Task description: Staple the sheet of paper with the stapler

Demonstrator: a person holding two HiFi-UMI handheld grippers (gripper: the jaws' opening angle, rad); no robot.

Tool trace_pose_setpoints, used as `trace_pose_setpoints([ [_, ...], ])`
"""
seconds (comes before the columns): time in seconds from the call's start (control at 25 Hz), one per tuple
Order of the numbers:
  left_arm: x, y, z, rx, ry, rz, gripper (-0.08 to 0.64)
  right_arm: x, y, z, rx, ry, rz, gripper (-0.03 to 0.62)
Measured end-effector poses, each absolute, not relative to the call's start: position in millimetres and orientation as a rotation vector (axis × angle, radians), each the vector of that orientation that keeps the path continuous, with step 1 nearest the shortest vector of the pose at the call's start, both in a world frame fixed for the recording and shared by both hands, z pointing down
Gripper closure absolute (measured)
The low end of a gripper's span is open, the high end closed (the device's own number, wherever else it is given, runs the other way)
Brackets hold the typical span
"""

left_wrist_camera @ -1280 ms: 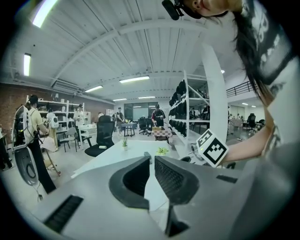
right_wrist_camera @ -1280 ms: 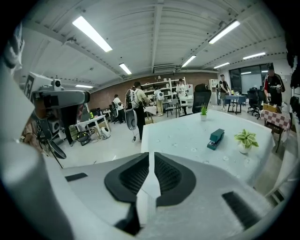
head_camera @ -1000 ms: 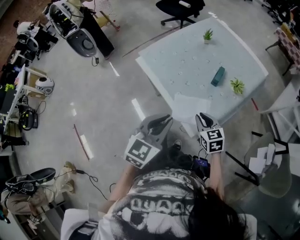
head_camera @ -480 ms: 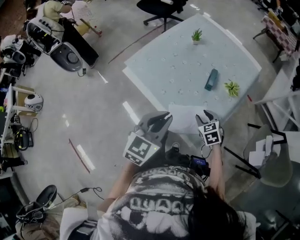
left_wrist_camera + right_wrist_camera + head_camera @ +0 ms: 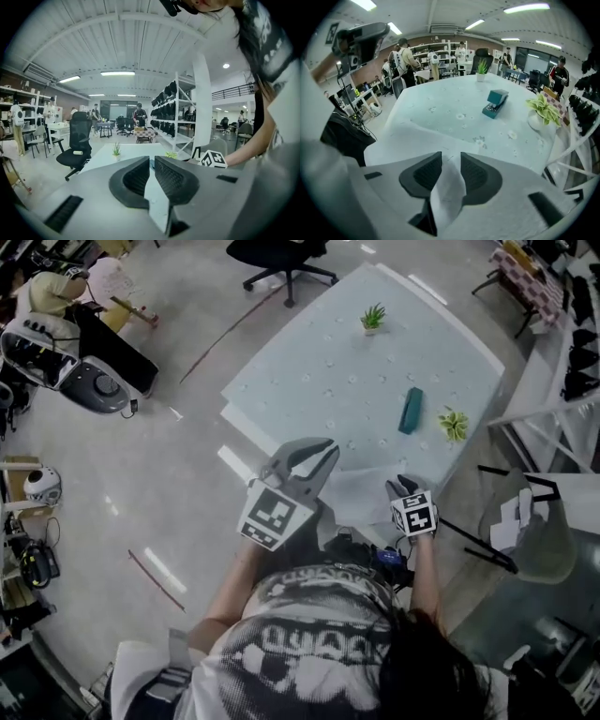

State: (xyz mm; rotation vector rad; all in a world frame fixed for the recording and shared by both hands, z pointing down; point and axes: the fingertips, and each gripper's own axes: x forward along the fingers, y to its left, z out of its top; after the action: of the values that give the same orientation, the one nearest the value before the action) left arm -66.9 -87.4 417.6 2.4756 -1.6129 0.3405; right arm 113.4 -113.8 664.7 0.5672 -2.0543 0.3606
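A white sheet of paper point(image 5: 361, 491) lies at the near edge of the pale table point(image 5: 319, 381). A teal stapler point(image 5: 411, 411) rests farther back, right of the middle. My right gripper point(image 5: 401, 486) points steeply down at the sheet's near right edge. In the right gripper view its jaws point(image 5: 451, 157) are closing, and the paper point(image 5: 449, 187) runs up between the pads, which stand apart from it. The stapler point(image 5: 496, 103) lies beyond. My left gripper point(image 5: 305, 460) hovers over the table's near left edge. It is narrowly open point(image 5: 152, 161) and holds nothing.
Two small potted plants stand on the table, one at the far side point(image 5: 373, 317) and one right of the stapler point(image 5: 454, 423). A black office chair point(image 5: 281, 254) stands beyond the table. A pale seat with papers point(image 5: 530, 526) is at the right.
Both grippers moved forward toward the table. The right one dropped onto the paper's near edge and its jaws spread. The left one swung out over the table's near left edge.
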Motion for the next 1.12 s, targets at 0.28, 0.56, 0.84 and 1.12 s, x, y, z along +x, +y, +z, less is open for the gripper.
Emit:
trace_pose_setpoints([
  [0.28, -59, -121, 432, 2.589, -1.395, 0.337, 0.529, 113, -118, 667, 0.728, -2.013, 0.503, 0.545],
  [0.56, -45, -143, 431, 2.705, -1.217, 0.331, 0.529, 119, -119, 666, 0.974, -1.951, 0.680, 0.572],
  [0.84, -45, -151, 436, 2.736, -1.135, 0.341, 0.529, 127, -134, 653, 1.226, -1.957, 0.922, 0.583],
  [1.12, -42, -158, 444, 2.748, -1.094, 0.357, 0.529, 141, -170, 647, 1.282, -1.970, 0.923, 0.584],
])
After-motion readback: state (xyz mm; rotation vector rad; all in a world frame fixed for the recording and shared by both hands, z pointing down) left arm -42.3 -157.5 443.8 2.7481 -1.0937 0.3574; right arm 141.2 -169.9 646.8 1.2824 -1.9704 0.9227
